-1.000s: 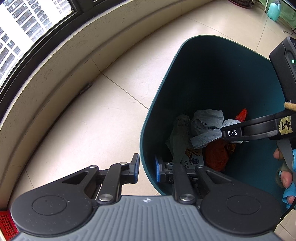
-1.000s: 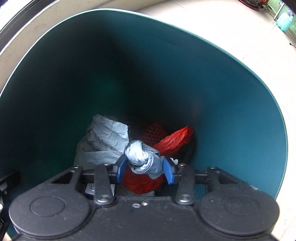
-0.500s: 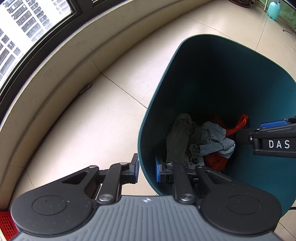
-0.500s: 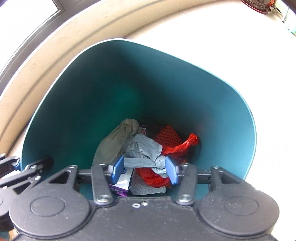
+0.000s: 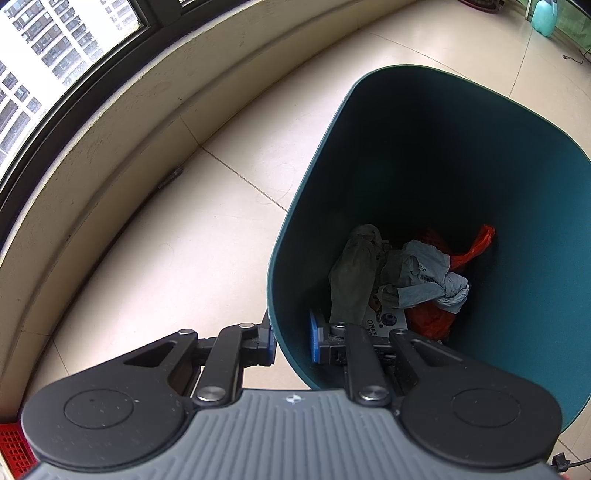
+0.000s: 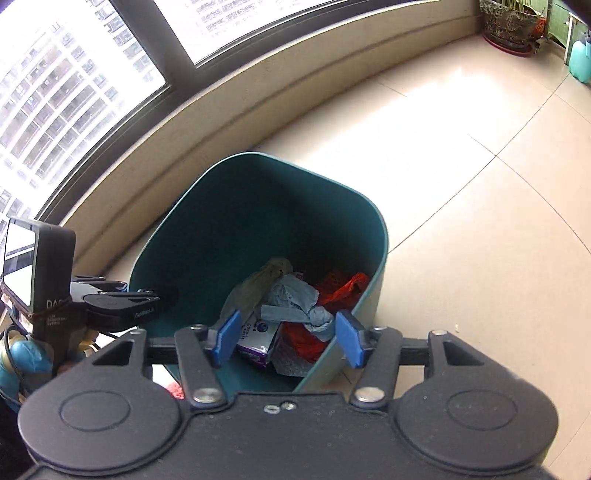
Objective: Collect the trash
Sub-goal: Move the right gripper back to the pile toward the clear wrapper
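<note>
A teal trash bin [image 5: 535,206] [image 6: 177,236] stands on the tiled floor, with trash at its bottom: a crumpled grey-blue bag [image 5: 428,284] [image 6: 295,302], a red plastic bag [image 5: 476,243] [image 6: 343,288], an olive-grey wad [image 5: 354,273] [image 6: 255,288] and a small printed box [image 5: 386,319] [image 6: 258,336]. My left gripper [image 5: 291,341] is shut on the bin's near wall, one pad inside and one outside. It also shows at the left of the right wrist view as the left gripper [image 6: 147,299]. My right gripper [image 6: 286,338] hangs above the bin, its jaws opening with nothing held between them.
A low beige wall [image 5: 110,122] under a large window [image 6: 74,81] curves behind the bin. A potted plant [image 6: 511,22] and a turquoise bottle [image 5: 545,16] stand far right. A red crate [image 5: 13,448] peeks in at the lower left. A gloved hand [image 6: 26,362] holds the left gripper.
My right gripper let go of the grey-blue bag, which now lies in the bin, and rose out of the bin with its jaws widening. The left gripper stayed put.
</note>
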